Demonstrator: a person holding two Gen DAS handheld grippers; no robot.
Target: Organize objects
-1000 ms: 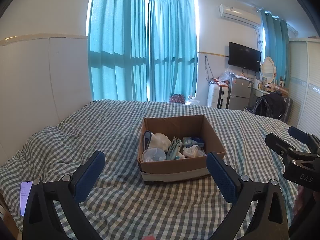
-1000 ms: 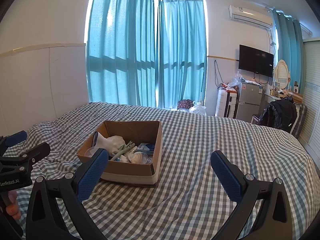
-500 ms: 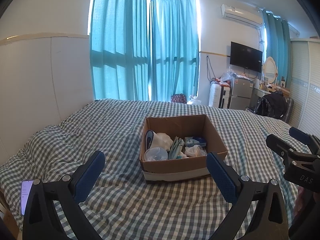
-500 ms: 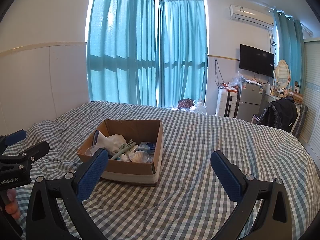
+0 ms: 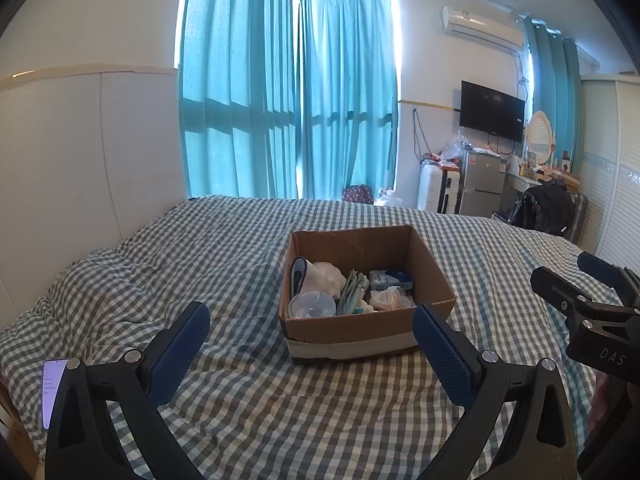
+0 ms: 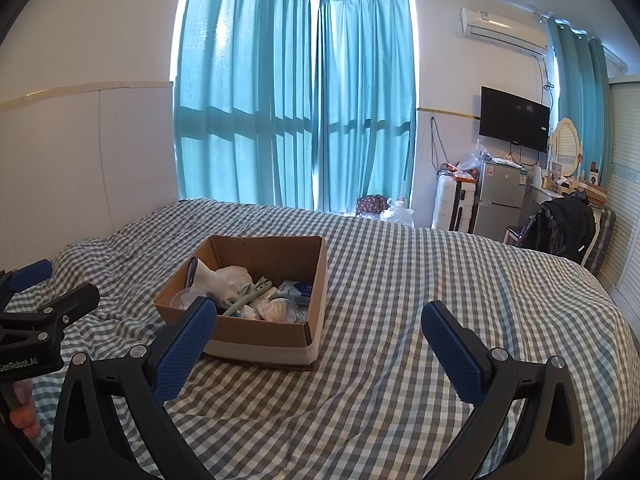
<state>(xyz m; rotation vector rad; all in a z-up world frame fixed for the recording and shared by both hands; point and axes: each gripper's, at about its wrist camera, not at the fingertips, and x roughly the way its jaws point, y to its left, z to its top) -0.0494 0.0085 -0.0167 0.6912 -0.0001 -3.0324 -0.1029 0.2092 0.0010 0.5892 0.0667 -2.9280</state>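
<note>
The right tool (image 6: 318, 342) hangs over the checked bed (image 6: 420, 280), its blue-padded fingers (image 6: 186, 344) spread wide with nothing between them. A cardboard box (image 6: 256, 340) of small items sits on the bed ahead-left. The left tool (image 6: 38, 320) shows at the left edge.

A: The cardboard box (image 5: 360, 322) is matt brown paperboard with a pale tape band (image 5: 352, 346) round its base. The bedspread (image 5: 248, 400) is soft checked cloth, creased in places.

B: And the left claw (image 5: 312, 350)?

A: Matt black plastic arms with shiny metal screw heads; its pads (image 5: 180, 354) are blue and finely dimpled. The right claw (image 6: 320, 346) is the same make.

B: Inside the box?

A: A clear plastic lid (image 5: 312, 304), crinkled white plastic bags (image 5: 324, 278) and a glossy tissue pack (image 5: 390, 279). The curtains (image 6: 296, 104) are thin teal cloth
</note>
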